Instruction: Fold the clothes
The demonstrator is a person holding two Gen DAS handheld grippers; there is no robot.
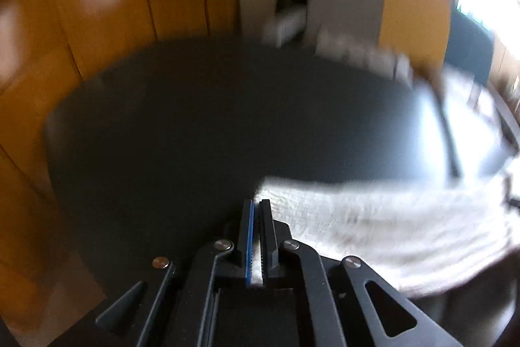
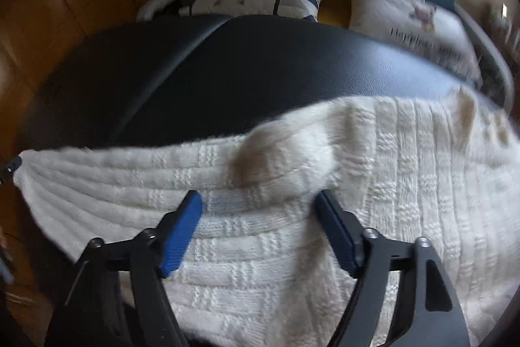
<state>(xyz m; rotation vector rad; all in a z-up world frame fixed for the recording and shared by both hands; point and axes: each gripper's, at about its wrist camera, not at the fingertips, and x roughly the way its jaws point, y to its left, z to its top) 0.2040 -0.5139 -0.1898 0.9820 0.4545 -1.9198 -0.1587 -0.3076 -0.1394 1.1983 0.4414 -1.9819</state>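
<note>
Left gripper (image 1: 256,207) pinching fluffy cream knit sweater (image 1: 373,217) | black leather tabletop (image 1: 195,126)

sweater (image 2: 292,249): cream, basket-weave knit | table (image 2: 260,60): black

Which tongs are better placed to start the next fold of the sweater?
Left, probably. The left tongs are already shut on the white knit sweater edge. The right tongs hang open over its bunched middle, gripping nothing.

Black linkage tool (image 2: 258,200) with blue pads (image 2: 180,236), seemingly silver rivets.
</note>
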